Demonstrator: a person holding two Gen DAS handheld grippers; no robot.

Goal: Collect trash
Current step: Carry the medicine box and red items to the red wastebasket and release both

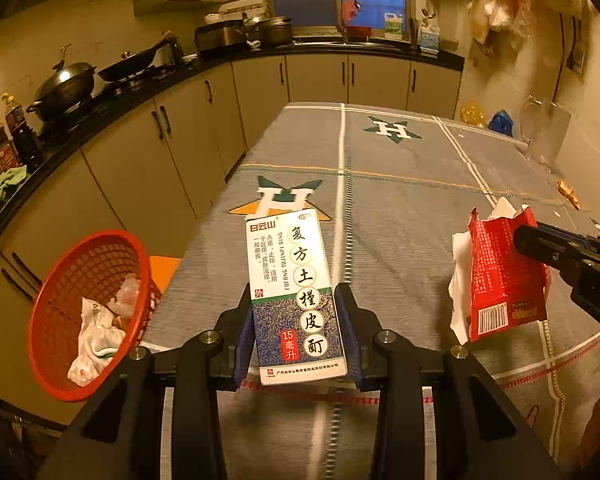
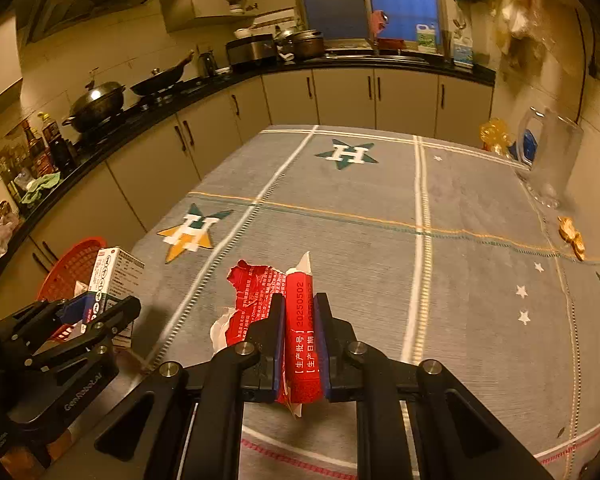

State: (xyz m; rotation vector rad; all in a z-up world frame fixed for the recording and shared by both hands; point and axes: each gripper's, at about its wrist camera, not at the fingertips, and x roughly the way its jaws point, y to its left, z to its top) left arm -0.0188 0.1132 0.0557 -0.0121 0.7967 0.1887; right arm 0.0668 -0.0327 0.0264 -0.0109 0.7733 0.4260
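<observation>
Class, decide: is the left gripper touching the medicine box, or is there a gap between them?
Touching. The left wrist view shows the left gripper with both blue pads pressed flat against the sides of the medicine box, holding it above the tablecloth.

glossy card box [image 1: 296, 292] | crinkled foil wrapper [image 2: 260, 300] | plastic mesh basket [image 1: 88, 312] | woven tablecloth [image 1: 400, 200]

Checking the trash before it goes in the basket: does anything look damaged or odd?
The red packet in the right gripper is torn open, jagged-edged, white paper poking out. The medicine box looks intact.
</observation>
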